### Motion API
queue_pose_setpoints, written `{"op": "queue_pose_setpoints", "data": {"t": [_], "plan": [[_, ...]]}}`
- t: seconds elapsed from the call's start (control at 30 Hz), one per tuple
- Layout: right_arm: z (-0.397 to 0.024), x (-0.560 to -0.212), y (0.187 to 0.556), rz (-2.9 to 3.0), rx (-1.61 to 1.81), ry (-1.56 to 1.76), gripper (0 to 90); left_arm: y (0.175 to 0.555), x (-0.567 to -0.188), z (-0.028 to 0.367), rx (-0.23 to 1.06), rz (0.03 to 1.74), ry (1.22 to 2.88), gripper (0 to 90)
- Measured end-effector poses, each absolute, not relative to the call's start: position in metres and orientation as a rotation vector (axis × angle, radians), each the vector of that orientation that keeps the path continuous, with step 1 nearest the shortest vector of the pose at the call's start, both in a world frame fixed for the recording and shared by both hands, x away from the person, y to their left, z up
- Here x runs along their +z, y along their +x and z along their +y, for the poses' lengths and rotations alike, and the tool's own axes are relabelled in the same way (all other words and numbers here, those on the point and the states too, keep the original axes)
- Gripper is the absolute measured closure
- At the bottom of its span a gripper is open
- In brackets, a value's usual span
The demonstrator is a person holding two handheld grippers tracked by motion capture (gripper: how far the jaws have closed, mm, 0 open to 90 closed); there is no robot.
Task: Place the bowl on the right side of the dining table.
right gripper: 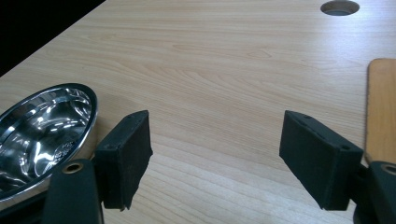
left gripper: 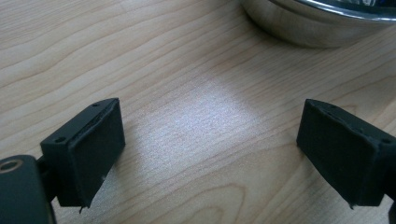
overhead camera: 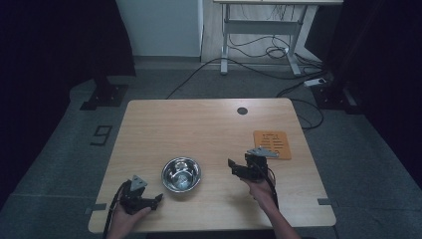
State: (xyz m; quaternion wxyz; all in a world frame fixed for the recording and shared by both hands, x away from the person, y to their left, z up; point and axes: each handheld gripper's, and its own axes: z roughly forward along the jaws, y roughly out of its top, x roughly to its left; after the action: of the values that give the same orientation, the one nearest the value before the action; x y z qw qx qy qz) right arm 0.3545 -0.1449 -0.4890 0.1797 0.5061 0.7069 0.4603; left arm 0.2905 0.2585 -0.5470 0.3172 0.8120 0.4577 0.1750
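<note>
Pale wood table (overhead camera: 209, 129) under dim light, dark curtains around. Jaws apart and empty on both: left gripper (overhead camera: 157, 199) at lower left of the high view, just beside the steel bowl (overhead camera: 181, 174); right gripper (overhead camera: 232, 165) right of it, near an orange card (overhead camera: 271, 144). Best to close in low from both sides, pinching the rim squarely, since polished steel likely slips.

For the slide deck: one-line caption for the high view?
Two open grippers, left and right, flank a steel bowl on a wooden table.
</note>
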Motion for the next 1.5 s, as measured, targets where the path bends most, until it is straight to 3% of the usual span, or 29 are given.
{"op": "queue_pose_setpoints", "data": {"t": [1.5], "plan": [[-0.088, -0.496, 0.36, 2.086, 1.312, 1.365, 24.7, 0.29, -0.547, 0.258, 0.461, 1.204, 2.137, 7.4]]}}
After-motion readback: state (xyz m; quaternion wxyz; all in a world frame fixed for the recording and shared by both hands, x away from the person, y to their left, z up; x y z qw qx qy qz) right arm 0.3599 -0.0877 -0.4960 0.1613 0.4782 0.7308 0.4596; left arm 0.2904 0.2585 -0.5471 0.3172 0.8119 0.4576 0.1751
